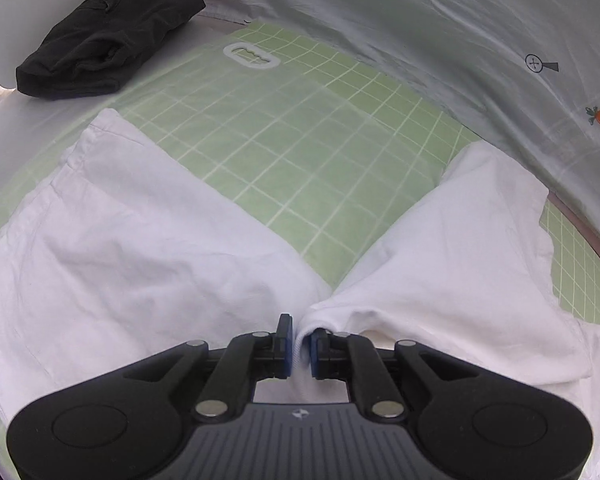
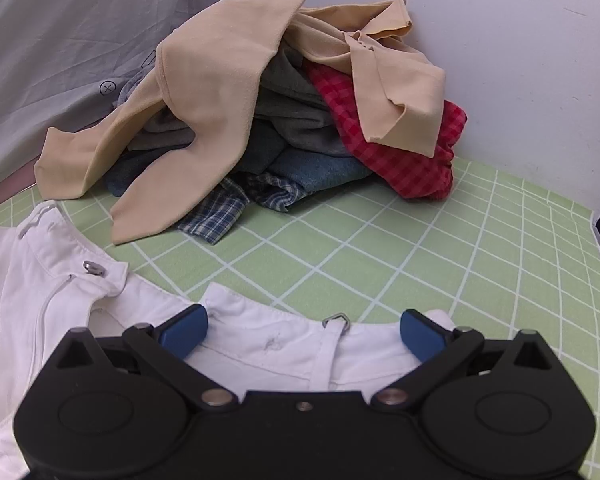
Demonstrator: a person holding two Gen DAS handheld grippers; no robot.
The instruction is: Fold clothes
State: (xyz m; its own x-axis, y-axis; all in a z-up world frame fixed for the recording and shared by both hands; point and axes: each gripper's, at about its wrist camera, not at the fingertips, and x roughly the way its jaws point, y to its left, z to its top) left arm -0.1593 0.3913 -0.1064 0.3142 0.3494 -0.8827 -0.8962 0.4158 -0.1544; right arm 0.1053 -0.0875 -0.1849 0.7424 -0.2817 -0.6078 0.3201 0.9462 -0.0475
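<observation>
White trousers (image 1: pixel 140 248) lie spread on the green grid mat (image 1: pixel 284 136), with their two legs running away to the left and to the right. My left gripper (image 1: pixel 300 344) is shut on a fold of the white cloth where the two legs meet. In the right wrist view the trousers' waistband (image 2: pixel 260 340) with a metal button (image 2: pixel 94 267) lies just under my right gripper (image 2: pixel 302 330). That gripper stands wide open, with its blue pads (image 2: pixel 182 330) on either side of the waistband and not pressing on it.
A folded black garment (image 1: pixel 104 36) lies at the far left beyond the mat. A heap of clothes (image 2: pixel 260 100) in beige, red check, grey and blue sits against the white wall (image 2: pixel 500 60). A grey printed sheet (image 1: pixel 460 40) borders the mat's far side.
</observation>
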